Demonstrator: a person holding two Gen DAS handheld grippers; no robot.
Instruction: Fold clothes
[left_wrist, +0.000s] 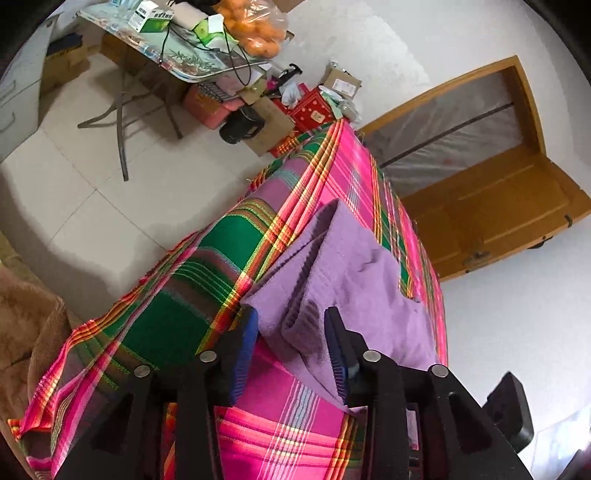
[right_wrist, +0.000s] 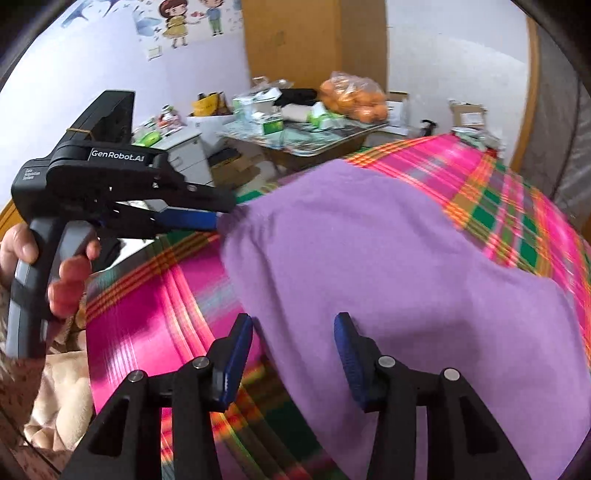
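My left gripper (left_wrist: 291, 328) stands about half open over the near corner of the purple garment (left_wrist: 347, 273), a soft, fleecy knit folded into a thick slab. The ribbed edge of the garment bunches up between my blue grooved pads (left_wrist: 245, 354), but I see a gap on each side, so the pads press on nothing. From the right wrist view the same left gripper (right_wrist: 218, 216) reaches in from the side, its tips at the garment's left edge; a hand (right_wrist: 70, 284) wraps the grey handle.

My right gripper (right_wrist: 293, 325) is also about half open, its matte black fingers and ribbed blue pads hovering over the smooth, flat spread of the purple garment (right_wrist: 369, 258). Nothing sits between these pads; this view is smeared with blur, so fine texture is lost.

The garment lies on a plaid cloth (left_wrist: 207, 266) of shiny woven bands in pink, green, orange and yellow, draped over a table with its edge hanging in soft ripples. Beyond it stands a folding table (left_wrist: 177, 59) with thin metal legs, cluttered with small boxes and a clear plastic bag of oranges (left_wrist: 255, 26). A wooden door (left_wrist: 491, 206) with a glossy varnish stands to the right, and the floor (left_wrist: 74, 177) is pale square tile
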